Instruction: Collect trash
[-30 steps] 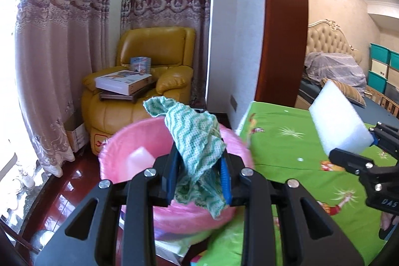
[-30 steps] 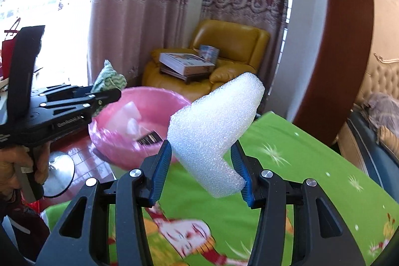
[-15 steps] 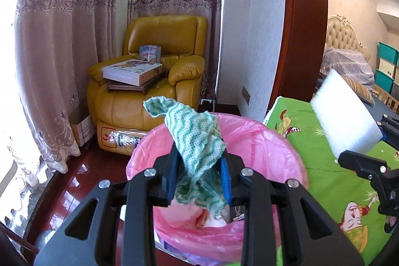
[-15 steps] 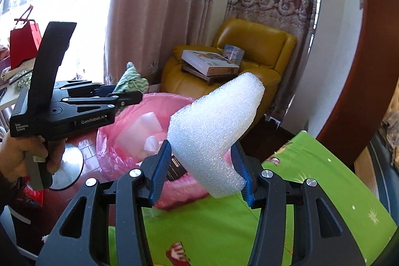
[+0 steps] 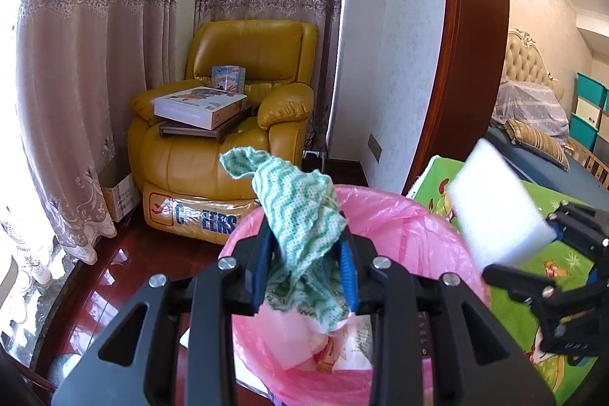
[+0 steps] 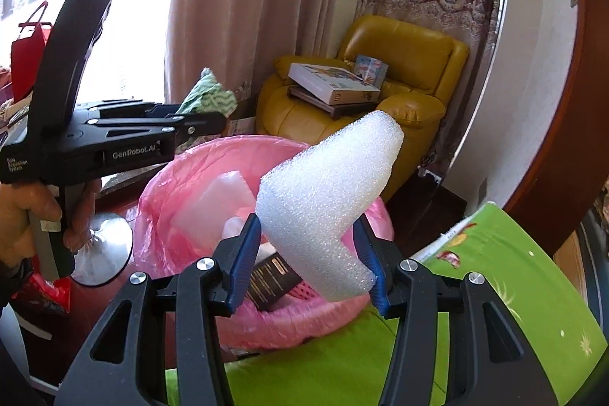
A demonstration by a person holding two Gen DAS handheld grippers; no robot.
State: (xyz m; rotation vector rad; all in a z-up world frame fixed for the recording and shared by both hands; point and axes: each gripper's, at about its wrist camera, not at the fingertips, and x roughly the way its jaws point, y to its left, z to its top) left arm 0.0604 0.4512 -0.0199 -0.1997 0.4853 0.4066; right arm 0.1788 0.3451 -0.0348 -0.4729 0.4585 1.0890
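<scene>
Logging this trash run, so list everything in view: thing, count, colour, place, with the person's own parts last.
cloth: one, green and white, between the left gripper's jaws above the bin
foam piece: one, white, in the right gripper, over the bin's near edge
bin: one, pink liner, on the floor beside the mat, trash inside
mat: one, green, right of the bin
armchair: one, yellow, by the curtains
boxes: two, on the armchair
curtains: patterned, brownish-pink, behind the armchair
left gripper: black, blue pads, jaws just easing open
right gripper: black, blue pads, gripping foam
hand: one, holding the left gripper's handle
</scene>
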